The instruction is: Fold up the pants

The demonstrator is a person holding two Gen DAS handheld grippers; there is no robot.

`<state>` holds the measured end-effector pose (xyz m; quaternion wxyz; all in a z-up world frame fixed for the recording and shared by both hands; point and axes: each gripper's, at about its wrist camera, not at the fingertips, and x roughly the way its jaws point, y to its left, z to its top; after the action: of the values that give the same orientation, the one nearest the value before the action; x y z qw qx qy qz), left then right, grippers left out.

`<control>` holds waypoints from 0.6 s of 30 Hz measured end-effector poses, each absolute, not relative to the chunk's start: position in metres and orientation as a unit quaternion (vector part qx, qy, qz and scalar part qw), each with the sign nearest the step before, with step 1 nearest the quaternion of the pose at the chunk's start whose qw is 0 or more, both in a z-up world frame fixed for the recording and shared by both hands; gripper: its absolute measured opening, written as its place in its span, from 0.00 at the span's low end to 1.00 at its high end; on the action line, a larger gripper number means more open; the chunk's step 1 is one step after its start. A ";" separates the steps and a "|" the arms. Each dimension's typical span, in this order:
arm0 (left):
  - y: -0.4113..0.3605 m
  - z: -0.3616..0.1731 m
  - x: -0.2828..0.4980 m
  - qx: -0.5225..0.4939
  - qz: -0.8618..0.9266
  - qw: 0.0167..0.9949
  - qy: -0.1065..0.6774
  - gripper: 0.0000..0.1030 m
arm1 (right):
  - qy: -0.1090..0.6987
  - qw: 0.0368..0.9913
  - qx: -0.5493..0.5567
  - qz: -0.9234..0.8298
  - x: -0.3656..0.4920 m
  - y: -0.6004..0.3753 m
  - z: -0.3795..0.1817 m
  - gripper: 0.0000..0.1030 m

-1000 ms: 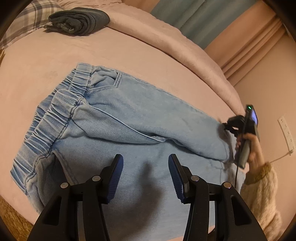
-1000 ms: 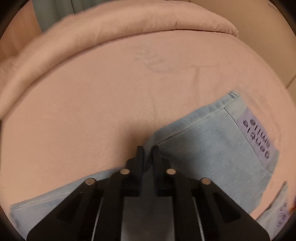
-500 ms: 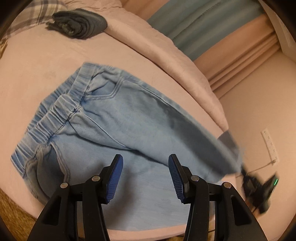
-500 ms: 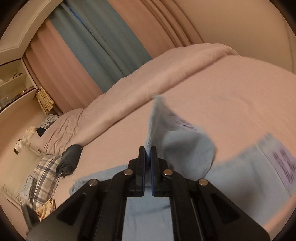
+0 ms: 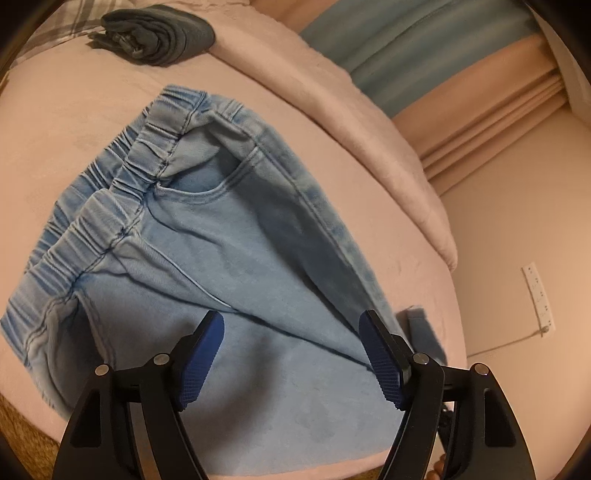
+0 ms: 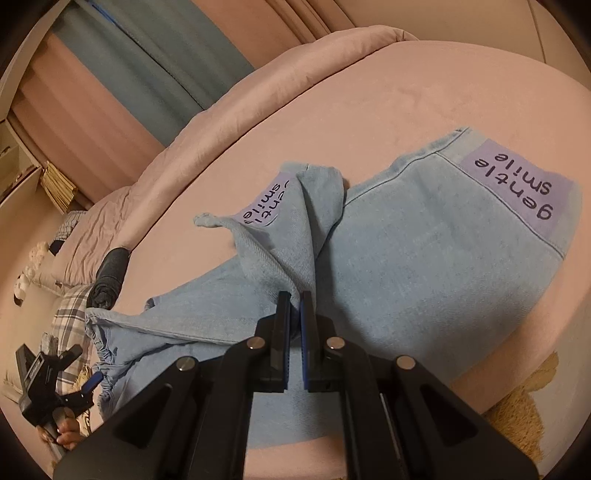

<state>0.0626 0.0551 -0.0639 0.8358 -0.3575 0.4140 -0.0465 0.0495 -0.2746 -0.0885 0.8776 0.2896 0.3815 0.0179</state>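
Right wrist view: the right gripper [image 6: 294, 306], clamped on the pants [image 6: 424, 258] hem, holds it over the leg stretching toward the left gripper [image 6: 79, 363], whose jaws are opening.

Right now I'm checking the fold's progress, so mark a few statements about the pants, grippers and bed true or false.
1. The right gripper is pinching denim of the light blue pants. True.
2. The left gripper is clamped on the waistband. False: its jaws are opening, with no fabric pinched between the pads; the elastic waistband lies farther off.
3. A purple label reading "gentle smile" sits near a leg hem. True.
4. The pants lie on a green sheet. False: the bed cover is pink.
5. A dark folded garment rests on the bed beyond the pants. True.
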 end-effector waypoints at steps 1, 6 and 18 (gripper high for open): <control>0.057 -0.065 0.066 -0.361 -0.044 0.833 0.416 0.73 | 0.381 0.878 0.289 0.018 0.050 -0.274 -0.088 0.05; 0.067 -0.062 0.080 -0.383 -0.044 0.825 0.414 0.75 | 0.383 0.877 0.290 0.019 0.036 -0.283 -0.093 0.05; 0.060 -0.072 0.147 -0.398 -0.014 0.807 0.437 0.80 | 0.405 0.867 0.290 0.023 0.033 -0.298 -0.109 0.05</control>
<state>0.1471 0.0605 -0.0720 0.8067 -0.3975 0.4370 -0.0140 0.0334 -0.2980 -0.1092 0.8666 0.2901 0.4054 0.0228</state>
